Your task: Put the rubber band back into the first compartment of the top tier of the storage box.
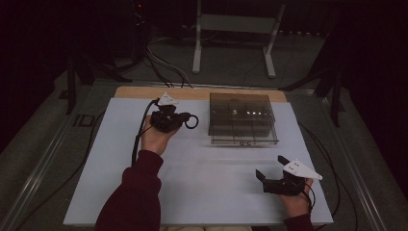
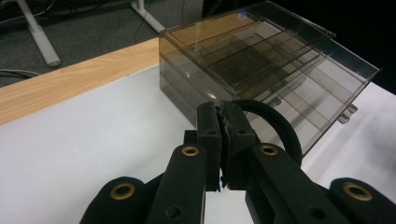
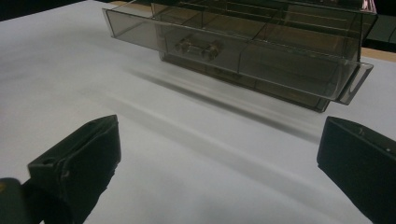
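Right gripper is sitting near the tabletop's front right corner, jaws wide apart with nothing between them, aiming at the smoky plastic organizer box, probably lined up for its front edge. Left gripper is hovering farther back, left of centre, jaws pressed together on nothing, pointing at the box's side, likely to brace it. Box is resting near the back edge.

No legible text, label, brand or number appeared anywhere in the frames. A small dark strip on the front edge of the smoky clear plastic box may have carried printing, but it was too small to read.
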Tool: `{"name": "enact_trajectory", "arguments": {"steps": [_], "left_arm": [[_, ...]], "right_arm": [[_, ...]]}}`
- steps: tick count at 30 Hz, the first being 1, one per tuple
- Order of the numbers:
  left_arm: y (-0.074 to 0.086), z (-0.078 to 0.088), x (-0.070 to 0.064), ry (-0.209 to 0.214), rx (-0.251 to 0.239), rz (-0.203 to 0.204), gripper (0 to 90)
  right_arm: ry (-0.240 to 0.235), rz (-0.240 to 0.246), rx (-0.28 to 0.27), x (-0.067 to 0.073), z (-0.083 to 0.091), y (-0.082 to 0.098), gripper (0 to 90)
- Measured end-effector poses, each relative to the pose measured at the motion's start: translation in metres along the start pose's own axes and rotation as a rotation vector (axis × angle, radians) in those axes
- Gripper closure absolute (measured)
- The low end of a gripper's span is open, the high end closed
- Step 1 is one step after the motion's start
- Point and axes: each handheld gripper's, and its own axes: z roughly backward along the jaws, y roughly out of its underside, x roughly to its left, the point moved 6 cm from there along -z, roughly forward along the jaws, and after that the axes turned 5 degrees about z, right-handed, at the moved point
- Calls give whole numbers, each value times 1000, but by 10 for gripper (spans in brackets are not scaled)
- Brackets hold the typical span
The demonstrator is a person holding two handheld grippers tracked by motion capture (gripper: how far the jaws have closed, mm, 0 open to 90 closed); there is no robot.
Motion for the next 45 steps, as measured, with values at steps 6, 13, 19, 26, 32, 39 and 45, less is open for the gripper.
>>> {"name": "enact_trajectory", "arguments": {"steps": [6,13,19,26,32,39,45], "left_arm": [[-1,-6,-3,-1,4,-3,888],[-4,-13,-7,0,7,-11,888],[-7,-20,-12,3,7,-15,887],[-8,-28,-19,9,14,-22,888],[-9,-34,-25,19,19,-29,888],[-8,-41,-31,30,25,-31,887],[-7,-47,-36,41,35,-39,887]], "right_arm": [[0,-1,-1,0,0,0,0],[1,-2,-2,0,1,0,0],[1,-2,-2,0,1,0,0],[-1,-2,-3,0,1,0,0],[-1,-2,-3,0,1,0,0],[-2,-2,-2,0,1,0,0],[-2,-2,-1,0,1,0,0]]}}
